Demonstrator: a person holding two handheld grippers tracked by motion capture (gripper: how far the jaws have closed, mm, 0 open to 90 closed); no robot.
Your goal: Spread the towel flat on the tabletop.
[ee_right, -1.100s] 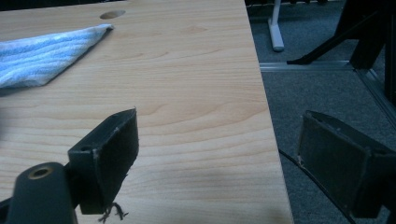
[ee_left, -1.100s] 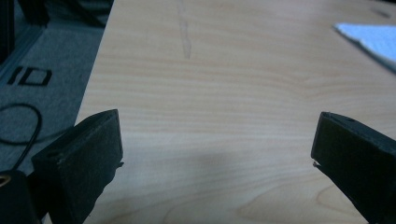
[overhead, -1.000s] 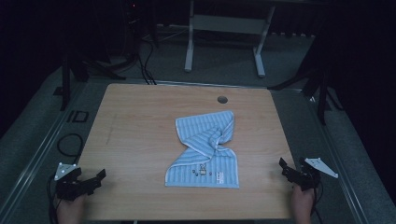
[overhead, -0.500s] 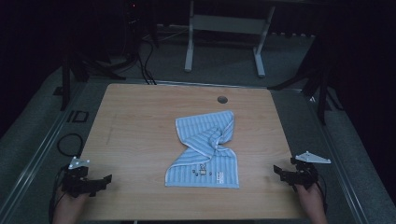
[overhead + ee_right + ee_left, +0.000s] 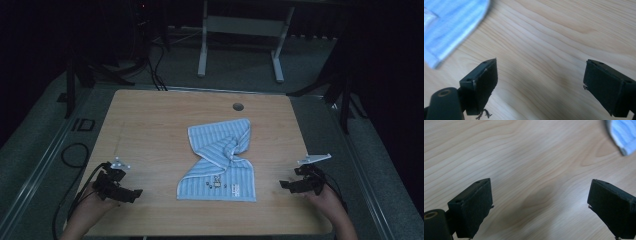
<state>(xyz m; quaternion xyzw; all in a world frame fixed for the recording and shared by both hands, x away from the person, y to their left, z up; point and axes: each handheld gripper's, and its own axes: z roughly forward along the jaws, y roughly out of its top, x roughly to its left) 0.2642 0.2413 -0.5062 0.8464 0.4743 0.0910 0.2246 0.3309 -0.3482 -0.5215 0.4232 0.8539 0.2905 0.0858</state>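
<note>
One towel: a blue-and-white striped towel point(image 5: 220, 162) lies near the middle of the wooden table point(image 5: 150, 125), twisted at its waist so the far half and the near half fan out in opposite directions.
Towel near half: flat, with a small dark printed mark and a label close to the near hem.
Towel far half: partly folded over itself on its right side, bunched where it meets the twist.
Towel in left gripper view: one pale blue corner point(image 5: 622, 135) at the upper right, well apart from the jaws.
Towel in right gripper view: a blurred striped edge point(image 5: 451, 27) at the upper left, near the jaws but clear of them.
Left gripper point(image 5: 131, 194): held over the near left part of the table, jaws spread wide with nothing between them but bare wood; pointed toward the towel and well apart from it.
Right gripper point(image 5: 286, 185): held over the near right part of the table, jaws also spread wide and holding nothing; near the towel's near right corner, not touching it.
Hands: each forearm enters from the near edge, one behind each gripper.
Table hole point(image 5: 238, 106): a small round dark opening beyond the towel, near the far edge.
</note>
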